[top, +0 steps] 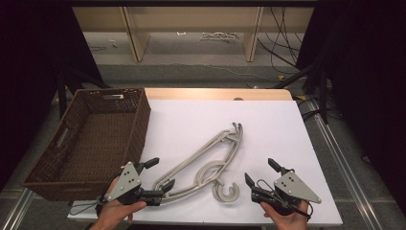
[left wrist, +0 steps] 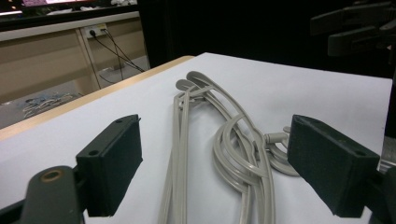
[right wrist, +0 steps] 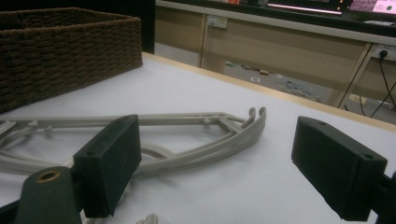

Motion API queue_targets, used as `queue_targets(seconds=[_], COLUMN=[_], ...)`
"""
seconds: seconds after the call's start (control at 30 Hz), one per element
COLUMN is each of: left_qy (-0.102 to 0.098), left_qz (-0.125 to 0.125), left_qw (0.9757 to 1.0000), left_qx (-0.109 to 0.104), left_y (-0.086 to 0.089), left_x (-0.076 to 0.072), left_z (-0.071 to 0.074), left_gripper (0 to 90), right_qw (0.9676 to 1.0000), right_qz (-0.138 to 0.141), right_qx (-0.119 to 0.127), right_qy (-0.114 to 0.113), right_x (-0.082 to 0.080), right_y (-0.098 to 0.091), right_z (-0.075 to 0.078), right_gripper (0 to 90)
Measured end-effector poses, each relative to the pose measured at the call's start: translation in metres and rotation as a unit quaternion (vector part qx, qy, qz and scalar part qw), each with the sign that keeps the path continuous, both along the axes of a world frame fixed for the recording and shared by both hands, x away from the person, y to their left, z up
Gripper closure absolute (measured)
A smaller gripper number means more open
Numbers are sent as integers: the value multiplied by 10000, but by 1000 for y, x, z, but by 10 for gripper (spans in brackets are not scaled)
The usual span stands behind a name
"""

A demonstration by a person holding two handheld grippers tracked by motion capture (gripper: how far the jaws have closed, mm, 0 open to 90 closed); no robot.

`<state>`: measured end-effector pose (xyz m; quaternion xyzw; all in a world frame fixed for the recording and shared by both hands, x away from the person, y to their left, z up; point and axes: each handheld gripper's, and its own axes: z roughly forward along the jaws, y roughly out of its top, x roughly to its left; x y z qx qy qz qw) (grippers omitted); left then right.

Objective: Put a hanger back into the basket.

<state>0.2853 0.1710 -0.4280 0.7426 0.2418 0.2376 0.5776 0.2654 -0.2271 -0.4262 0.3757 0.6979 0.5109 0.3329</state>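
The near end of the grey hangers (top: 206, 160) lies under the left gripper (top: 160, 175) in the high view, so how many hangers are stacked cannot be told. In the left gripper view their lower lengths run off the bottom edge. The wicker basket (right wrist: 56, 46) is cropped at the right gripper view's left edge.

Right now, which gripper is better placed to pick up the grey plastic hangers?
Left. The open left gripper already straddles the grey plastic hangers; the open right gripper stands apart, beside their hooks.
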Motion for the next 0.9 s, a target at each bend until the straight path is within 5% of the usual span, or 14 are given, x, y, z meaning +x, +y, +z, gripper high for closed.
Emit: queue_targets(seconds=[0.23,0.33,0.37,0.53,0.57,0.63,0.67,0.73,0.77,0.83,0.87,0.9], left_qy=[-20,-11,35,221,232,205,205,298,298,297,295,295], left_qz=[-265,-484,-635,-790,-884,-935,-935,-1007,-1007,-1072,-1121,-1121], left_qw=[9983,9960,9935,9881,9839,9798,9798,9719,9719,9655,9595,9595], left_qx=[515,754,944,1299,1539,1756,1756,2108,2108,2353,2569,2569], left_y=[-25,-38,-46,-62,-72,-82,-82,-97,-97,-105,-113,-113], left_x=[4,4,5,7,9,11,11,17,17,21,24,24], left_z=[3,1,-2,-6,-7,-7,-7,-10,-10,-12,-16,-16], left_gripper=[232,232,230,247,255,255,257,278,285,308,320,323], right_qw=[9999,9999,9998,9999,10000,10000,10000,9999,9999,9999,9999,9999], right_qz=[-69,-110,-122,-58,-39,-40,-63,-21,-21,-24,1,-8], right_qx=[66,113,111,-11,-2,-25,4,102,102,4,-12,-2], right_qy=[63,52,58,86,44,74,57,54,54,123,162,110], right_x=[3,4,3,2,3,3,3,4,4,4,4,4], right_y=[-5,-6,-4,1,1,0,0,0,0,-2,-1,-1], right_z=[-3,-3,-2,-1,-2,-2,-2,-3,-3,-3,-3,-3], right_gripper=[172,172,174,175,175,175,175,175,175,175,175,175])
